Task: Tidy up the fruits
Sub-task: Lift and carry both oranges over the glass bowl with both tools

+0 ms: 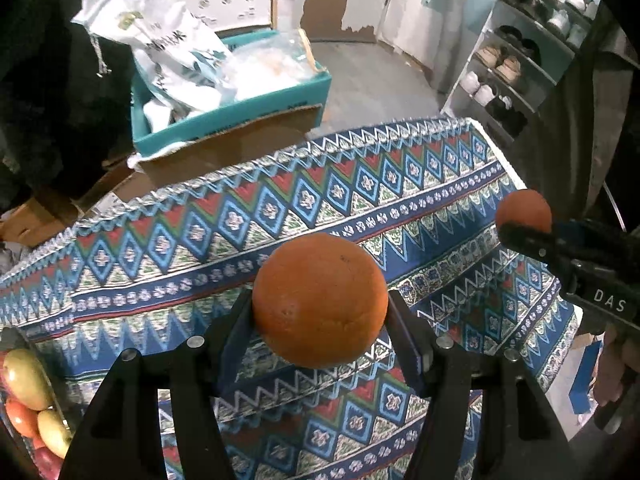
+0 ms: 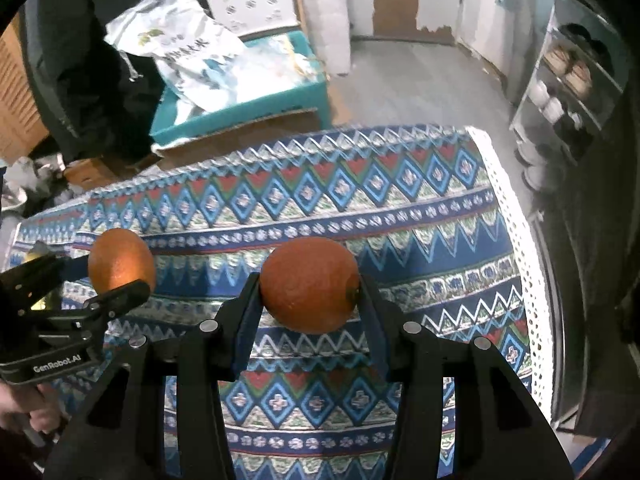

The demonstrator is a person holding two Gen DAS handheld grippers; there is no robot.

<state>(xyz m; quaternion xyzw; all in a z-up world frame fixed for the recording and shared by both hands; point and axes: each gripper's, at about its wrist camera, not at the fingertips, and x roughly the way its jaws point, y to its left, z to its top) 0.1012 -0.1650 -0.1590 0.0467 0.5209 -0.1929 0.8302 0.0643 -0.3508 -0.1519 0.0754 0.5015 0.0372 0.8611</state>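
Now each hand-held gripper clamps a round, dimpled orange above the surface, which is draped in a woven-looking cloth (image 1: 280, 216) of blue, red and green diamonds and zigzags with a white perforated edge. The left hand-held gripper (image 1: 320, 312) pinches the larger orange (image 1: 320, 300) between its black, flat pads; the same fruit shows at the left of the right wrist view. The right hand-held gripper (image 2: 310, 292) holds a smaller orange (image 2: 310, 284) in a narrower grip, and it appears at the right edge of the left view. At the near left, smooth yellow and red fruits (image 1: 28, 396) lie heaped together. Beyond the far edge sits a teal box (image 1: 236, 108) stuffed with crinkled plastic bags.
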